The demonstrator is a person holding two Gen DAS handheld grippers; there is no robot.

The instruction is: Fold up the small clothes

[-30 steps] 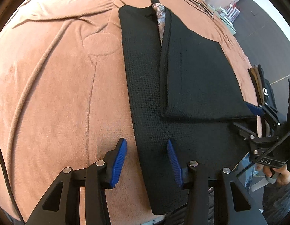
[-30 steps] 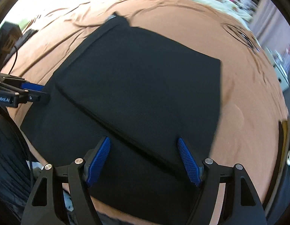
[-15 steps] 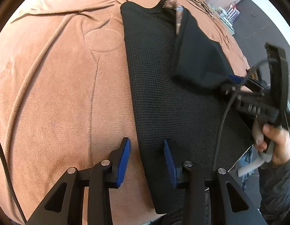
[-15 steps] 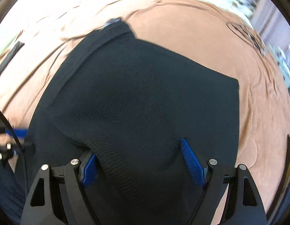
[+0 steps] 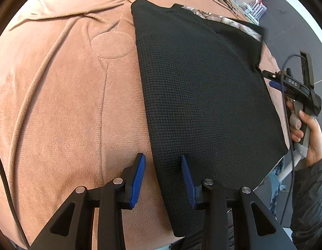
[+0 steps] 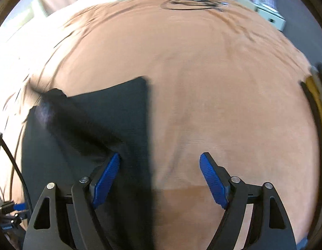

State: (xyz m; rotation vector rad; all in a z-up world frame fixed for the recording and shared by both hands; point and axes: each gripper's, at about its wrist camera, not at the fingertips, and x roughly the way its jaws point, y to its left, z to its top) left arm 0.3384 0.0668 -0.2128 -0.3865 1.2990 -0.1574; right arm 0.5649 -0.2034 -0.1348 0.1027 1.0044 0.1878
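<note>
On the bed, a fuzzy peach-brown blanket [image 5: 63,104] with stitched ridges and a round embossed patch carries the black garment [image 5: 202,87], a flat waffle-knit piece with a patterned lining strip showing along its far edge. Left gripper [image 5: 163,179] sits narrowly parted, having just closed a bit; the near-left hem runs between its ribbed blue pads [image 5: 138,177], right pad over cloth, left pad over blanket, no pinch that I can see. Right gripper [image 6: 159,177] is spread wide, nothing clamped; its left pad is at the garment's right edge, the other over bare blanket. From the left view it's just beside the cloth's right edge, a hand [image 5: 307,133] on the handle, cable [image 5: 286,66] looping by.
</note>
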